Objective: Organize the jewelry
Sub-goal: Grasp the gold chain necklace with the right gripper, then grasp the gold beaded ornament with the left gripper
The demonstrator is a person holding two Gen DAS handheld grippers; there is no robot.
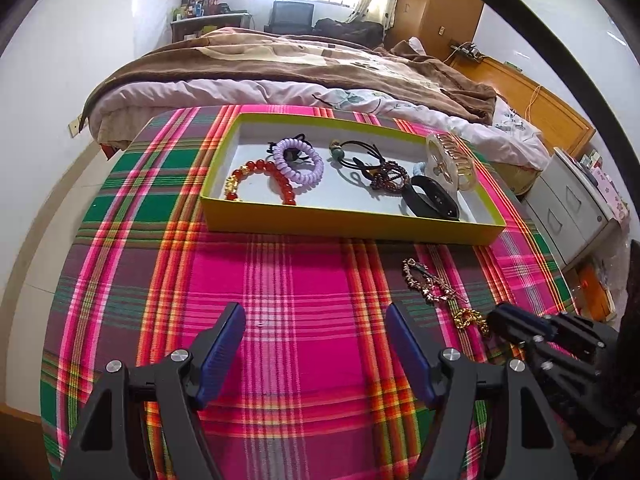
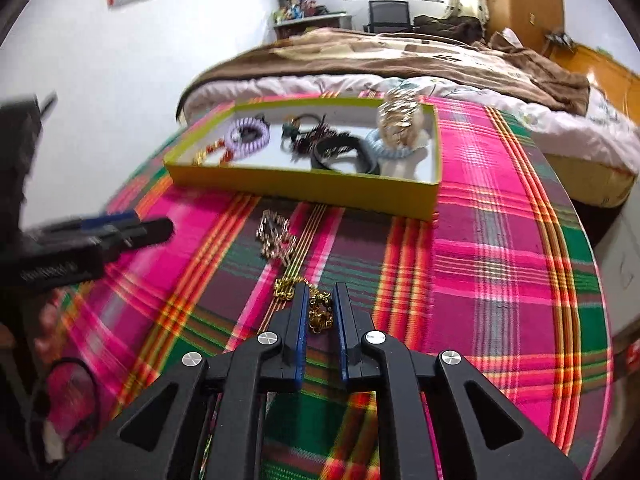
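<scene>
Left wrist view: the left gripper (image 1: 316,334) is hanging over the plaid cloth (image 1: 280,300) with its jaws standing wide and nothing between them. Beyond it a yellow-green tray (image 1: 352,226) is sitting on the cloth, holding a red bead bracelet (image 1: 262,180), a purple coil tie (image 1: 302,160), a black hair tie (image 1: 356,156), a dark bead bracelet (image 1: 390,176), a black band (image 1: 430,196) and a clear hair claw (image 1: 450,160) leaning at the tray's right end. Outside the tray, near its front right corner, a pale chain (image 1: 426,282) is lying on the cloth. Just beyond it a gold chain (image 1: 470,320) is reaching to the tip of the right gripper (image 1: 500,320), which is coming in from the right edge. A bed (image 1: 300,64) is filling the background.

Right wrist view: the right gripper (image 2: 320,304) is pointing down at the cloth, its jaws drawn narrow with a bunch of the gold chain (image 2: 318,312) sitting between the blue pads (image 2: 300,320). A gap is showing on each side of the chain, so I cannot tell whether the pads are pressing on it. The rest of the chain is trailing left on the cloth. The pale chain (image 2: 276,236) is lying further ahead, between gripper and tray (image 2: 304,190). The left gripper (image 2: 156,230) is blurring in from the left edge.
</scene>
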